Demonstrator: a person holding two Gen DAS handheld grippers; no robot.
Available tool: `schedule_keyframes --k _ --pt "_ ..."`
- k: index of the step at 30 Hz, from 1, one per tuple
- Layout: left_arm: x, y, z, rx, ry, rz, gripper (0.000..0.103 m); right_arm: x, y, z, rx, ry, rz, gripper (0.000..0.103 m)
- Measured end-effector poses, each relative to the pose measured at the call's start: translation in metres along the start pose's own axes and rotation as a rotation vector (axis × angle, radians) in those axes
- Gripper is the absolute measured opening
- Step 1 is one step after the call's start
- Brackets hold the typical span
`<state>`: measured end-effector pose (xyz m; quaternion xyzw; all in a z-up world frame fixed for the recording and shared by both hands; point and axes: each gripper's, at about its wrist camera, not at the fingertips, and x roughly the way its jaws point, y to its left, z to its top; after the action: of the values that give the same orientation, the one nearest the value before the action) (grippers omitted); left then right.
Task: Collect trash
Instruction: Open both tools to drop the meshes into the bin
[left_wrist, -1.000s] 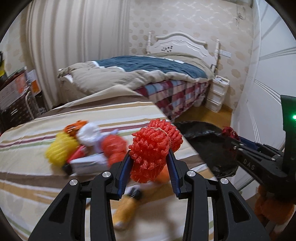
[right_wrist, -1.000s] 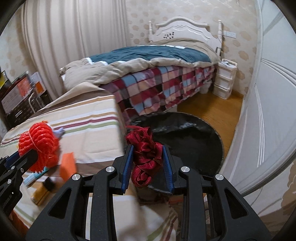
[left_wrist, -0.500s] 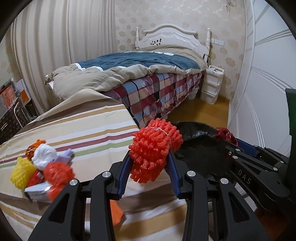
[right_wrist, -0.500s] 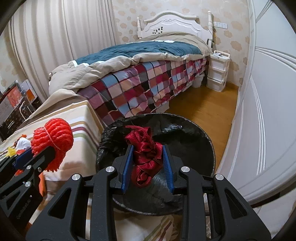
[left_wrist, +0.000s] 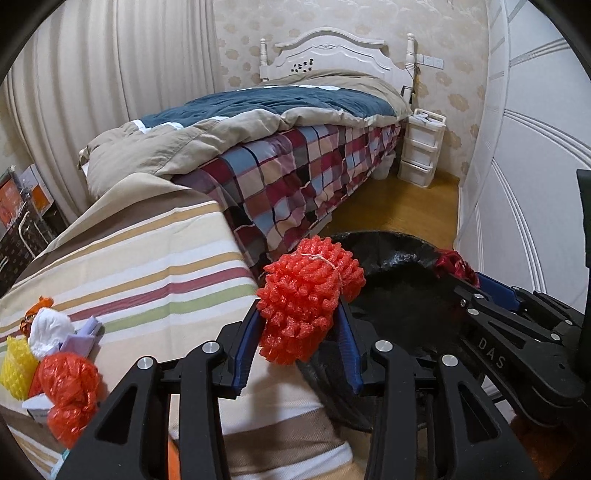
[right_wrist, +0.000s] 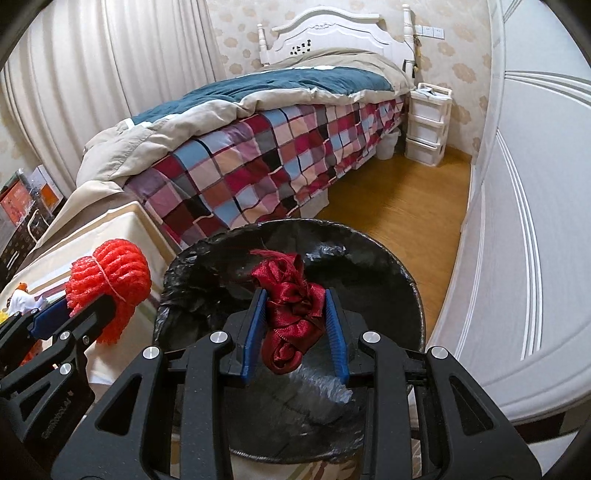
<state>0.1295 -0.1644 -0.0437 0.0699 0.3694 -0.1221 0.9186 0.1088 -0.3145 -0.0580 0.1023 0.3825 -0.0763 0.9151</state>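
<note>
My left gripper (left_wrist: 300, 319) has a red foam fruit net (left_wrist: 308, 291) between its blue pads, and its jaws are opening slightly. It hangs at the left rim of the black-bagged trash bin (left_wrist: 399, 258), by the striped table's edge. My right gripper (right_wrist: 295, 301) is shut on a crumpled dark red ribbon (right_wrist: 291, 306) and hovers over the bin's open mouth (right_wrist: 388, 266). In the right wrist view the left gripper's fingers (right_wrist: 48, 317) and the foam net (right_wrist: 110, 280) show at the left. In the left wrist view the ribbon (left_wrist: 452, 264) peeks out at the right.
More trash lies on the striped tablecloth (left_wrist: 147, 266): a yellow foam net (left_wrist: 14, 369), a white wad (left_wrist: 48, 328), an orange-red plastic bag (left_wrist: 68, 384). A bed (left_wrist: 295, 166) with a checked cover stands behind, a white drawer unit (left_wrist: 421, 151) and wardrobe doors (left_wrist: 535, 184) to the right.
Both grippers have swung right, away from the table's trash pile, and sunk toward the bin. The right one now hangs over its mouth. Both loads are still held.
</note>
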Motion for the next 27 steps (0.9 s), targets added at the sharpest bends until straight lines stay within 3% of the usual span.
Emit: schedule_keyframes --k 2,5,8,17,27 --pt "0.001 -0.001 0.0 0.004 0.002 0.004 0.049 0.002 -0.001 0.0 -0.003 0.002 -0.005 0.034" --pt "-0.001 -0.001 0.0 -0.005 -0.014 0.009 0.065 0.003 -0.004 -0.001 0.006 -0.005 -0.018 0.047" --pt "-0.003 0.0 0.001 -0.009 -0.024 0.013 0.073 0.002 -0.007 -0.001 0.016 -0.01 -0.025 0.048" --pt "-0.02 0.006 -0.004 -0.025 -0.037 0.021 0.078 -0.019 -0.006 -0.005 0.026 -0.031 -0.031 0.057" --pt "-0.053 0.029 -0.031 -0.035 -0.036 0.056 0.078 -0.05 0.016 -0.027 0.012 -0.036 0.006 0.064"
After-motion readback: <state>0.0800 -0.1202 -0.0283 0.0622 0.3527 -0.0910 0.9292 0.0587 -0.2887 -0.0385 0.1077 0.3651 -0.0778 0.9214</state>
